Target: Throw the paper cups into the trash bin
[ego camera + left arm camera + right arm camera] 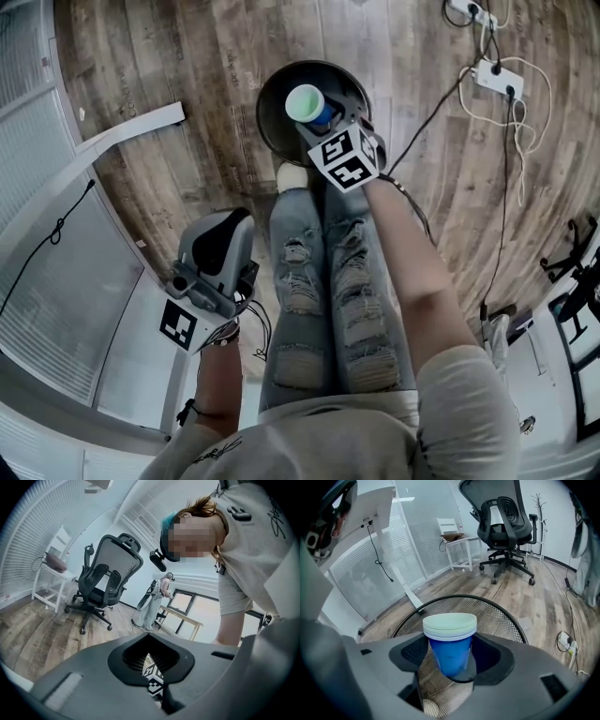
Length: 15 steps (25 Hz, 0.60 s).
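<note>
Gripping blue paper cup [304, 101] w/ right gripper [322, 122] at 12 o'clock — jaws pressed on its sides, cup upright over mesh trash bin [270, 129]; left gripper [225, 230] at 8 o'clock — jaws together, empty.

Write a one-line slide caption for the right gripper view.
Right claw grips a blue paper cup upright above the black mesh trash bin; office chair behind.

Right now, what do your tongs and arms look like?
The left tongs and right tongs are chunky grey plastic with black insides. Each carries a white cube printed with black square markers. The person wears short pale sleeves and a dark band on the left wrist.
</note>
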Tool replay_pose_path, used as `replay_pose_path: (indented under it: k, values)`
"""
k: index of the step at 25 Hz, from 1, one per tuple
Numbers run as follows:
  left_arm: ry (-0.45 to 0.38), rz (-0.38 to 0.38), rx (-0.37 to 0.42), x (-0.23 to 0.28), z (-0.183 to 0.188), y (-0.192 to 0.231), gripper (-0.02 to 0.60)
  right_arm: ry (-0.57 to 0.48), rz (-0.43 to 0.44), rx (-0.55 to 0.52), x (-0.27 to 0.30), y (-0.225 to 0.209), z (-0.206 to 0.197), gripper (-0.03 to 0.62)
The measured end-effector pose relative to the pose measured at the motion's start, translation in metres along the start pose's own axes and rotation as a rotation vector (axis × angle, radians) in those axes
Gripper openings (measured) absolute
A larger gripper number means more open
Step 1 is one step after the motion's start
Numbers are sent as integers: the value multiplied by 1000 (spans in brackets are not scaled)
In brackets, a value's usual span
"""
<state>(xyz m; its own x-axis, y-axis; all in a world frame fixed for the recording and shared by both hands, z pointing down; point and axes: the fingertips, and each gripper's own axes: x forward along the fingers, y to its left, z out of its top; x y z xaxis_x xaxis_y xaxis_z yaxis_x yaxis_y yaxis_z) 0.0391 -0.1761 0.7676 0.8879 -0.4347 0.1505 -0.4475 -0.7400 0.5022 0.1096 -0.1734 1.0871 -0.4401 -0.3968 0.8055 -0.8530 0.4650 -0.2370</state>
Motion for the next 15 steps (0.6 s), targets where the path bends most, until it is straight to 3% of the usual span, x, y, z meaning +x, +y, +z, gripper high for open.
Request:
replay_pose_path:
  k: [15]
  values:
    - [8, -13, 21, 2, 7, -5, 3, 58, -21, 73, -2, 1, -8, 288]
